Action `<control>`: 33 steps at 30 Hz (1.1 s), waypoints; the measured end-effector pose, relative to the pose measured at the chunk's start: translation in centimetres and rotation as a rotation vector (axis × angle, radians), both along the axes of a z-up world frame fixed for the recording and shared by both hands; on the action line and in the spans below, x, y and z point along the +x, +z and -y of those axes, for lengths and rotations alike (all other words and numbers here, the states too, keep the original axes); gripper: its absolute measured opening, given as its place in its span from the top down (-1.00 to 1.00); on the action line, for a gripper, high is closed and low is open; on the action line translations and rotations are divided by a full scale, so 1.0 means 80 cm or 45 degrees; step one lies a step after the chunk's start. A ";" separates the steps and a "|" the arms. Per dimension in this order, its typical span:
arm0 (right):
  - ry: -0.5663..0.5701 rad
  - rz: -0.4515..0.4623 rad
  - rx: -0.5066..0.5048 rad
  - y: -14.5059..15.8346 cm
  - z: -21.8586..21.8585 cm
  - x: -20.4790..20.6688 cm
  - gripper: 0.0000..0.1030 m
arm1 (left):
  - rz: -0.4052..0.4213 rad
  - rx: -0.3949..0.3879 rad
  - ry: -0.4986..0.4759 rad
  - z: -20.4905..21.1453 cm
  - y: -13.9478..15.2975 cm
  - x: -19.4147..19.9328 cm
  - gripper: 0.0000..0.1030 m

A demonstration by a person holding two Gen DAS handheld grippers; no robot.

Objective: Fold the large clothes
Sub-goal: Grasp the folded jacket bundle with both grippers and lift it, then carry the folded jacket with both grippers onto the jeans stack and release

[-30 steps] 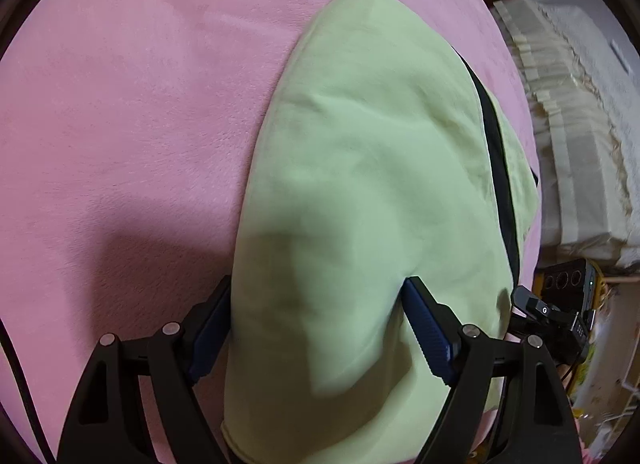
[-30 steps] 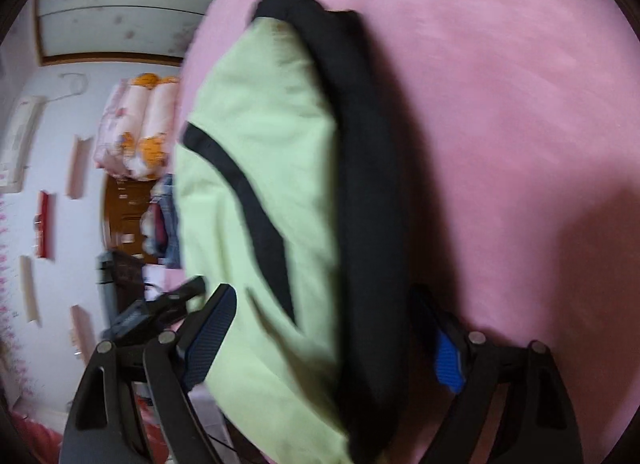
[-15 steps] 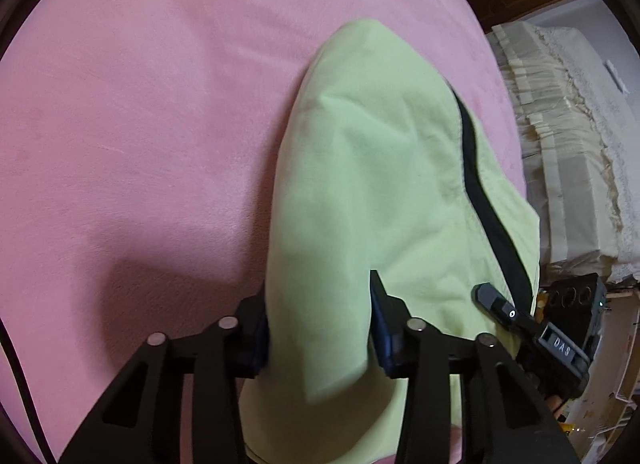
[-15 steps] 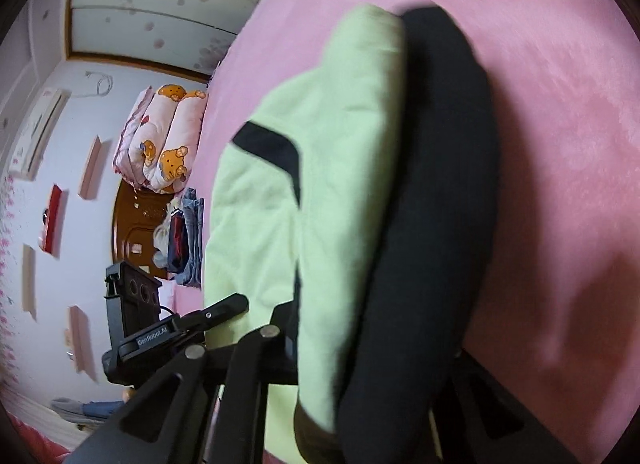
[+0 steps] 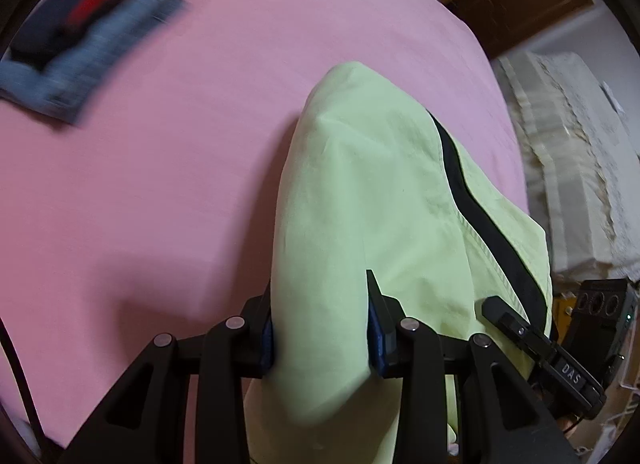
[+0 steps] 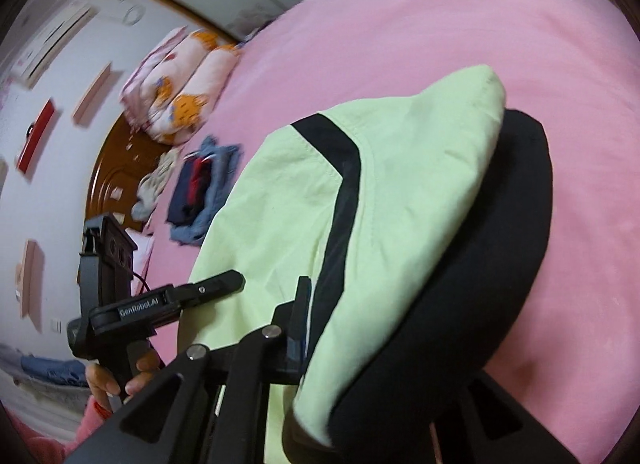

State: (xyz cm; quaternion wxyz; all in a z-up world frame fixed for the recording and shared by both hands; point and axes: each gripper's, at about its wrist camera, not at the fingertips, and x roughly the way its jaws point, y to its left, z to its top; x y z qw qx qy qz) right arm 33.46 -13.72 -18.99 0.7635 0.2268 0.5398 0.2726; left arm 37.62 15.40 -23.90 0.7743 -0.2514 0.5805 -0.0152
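Observation:
A folded light green garment [image 5: 372, 200] with black trim [image 5: 476, 220] hangs over a pink bed [image 5: 180, 144]. My left gripper [image 5: 320, 328] is shut on its near green edge and holds it off the sheet. In the right wrist view the same garment [image 6: 320, 224] shows its green panel, a black stripe [image 6: 344, 208] and a thick black band [image 6: 480, 284]. My right gripper [image 6: 380, 344] is shut on the other end; its right finger is hidden by the black cloth. The left gripper's body [image 6: 160, 304] and the hand holding it show at the left.
A stack of folded dark and denim clothes [image 5: 80, 44] lies on the far left of the bed, seen also in the right wrist view [image 6: 200, 192]. Rolled patterned bedding [image 6: 180, 84] sits by a wooden headboard [image 6: 116, 180]. White lace fabric [image 5: 580, 164] lies beside the bed on the right.
Both grippers closed on the garment's ends and lifted it from the bed. The views tilted up, bringing the folded clothes stack and the room into sight.

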 end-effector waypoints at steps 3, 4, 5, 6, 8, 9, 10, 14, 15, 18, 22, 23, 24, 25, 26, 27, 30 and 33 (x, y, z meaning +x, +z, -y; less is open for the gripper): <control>0.056 0.027 0.053 0.011 -0.075 0.002 0.79 | 0.045 0.076 0.057 -0.073 0.033 -0.003 0.33; 0.084 0.048 0.081 0.018 -0.112 0.009 0.79 | 0.074 0.109 0.087 -0.111 0.050 -0.003 0.33; 0.101 0.063 0.102 0.022 -0.134 0.013 0.80 | 0.088 0.128 0.100 -0.131 0.060 -0.002 0.33; 0.119 0.081 0.127 0.028 -0.159 0.019 0.80 | 0.109 0.157 0.117 -0.159 0.073 -0.001 0.33; 0.150 0.128 0.189 0.041 -0.219 0.033 0.79 | 0.159 0.213 0.148 -0.215 0.101 0.003 0.33; 0.164 0.156 0.227 0.048 -0.253 0.044 0.79 | 0.186 0.240 0.160 -0.241 0.115 0.006 0.33; 0.172 0.178 0.254 0.056 -0.283 0.054 0.79 | 0.221 0.273 0.174 -0.270 0.130 0.012 0.33; 0.188 0.278 0.308 0.089 -0.380 0.094 0.80 | 0.333 0.378 0.215 -0.364 0.176 0.043 0.33; 0.186 0.304 0.324 0.096 -0.402 0.104 0.80 | 0.353 0.391 0.220 -0.377 0.182 0.048 0.33; 0.182 0.373 0.361 0.109 -0.466 0.140 0.80 | 0.412 0.437 0.223 -0.440 0.198 0.075 0.33; 0.182 0.400 0.384 0.093 -0.521 0.184 0.79 | 0.428 0.472 0.209 -0.483 0.179 0.122 0.33; 0.178 0.394 0.387 0.085 -0.528 0.193 0.79 | 0.427 0.472 0.207 -0.494 0.170 0.131 0.33; 0.176 0.394 0.385 0.076 -0.541 0.200 0.79 | 0.419 0.475 0.200 -0.508 0.154 0.145 0.33; 0.176 0.391 0.370 0.064 -0.550 0.207 0.79 | 0.410 0.478 0.193 -0.510 0.137 0.159 0.33; 0.174 0.384 0.349 0.049 -0.561 0.216 0.80 | 0.392 0.487 0.185 -0.520 0.120 0.167 0.33; 0.173 0.372 0.330 0.036 -0.565 0.221 0.79 | 0.369 0.493 0.178 -0.515 0.098 0.179 0.33; 0.171 0.293 0.234 -0.009 -0.584 0.240 0.79 | 0.282 0.567 0.143 -0.522 0.033 0.203 0.22; 0.144 0.261 0.186 -0.047 -0.582 0.250 0.79 | 0.315 0.608 0.129 -0.525 0.002 0.208 -0.09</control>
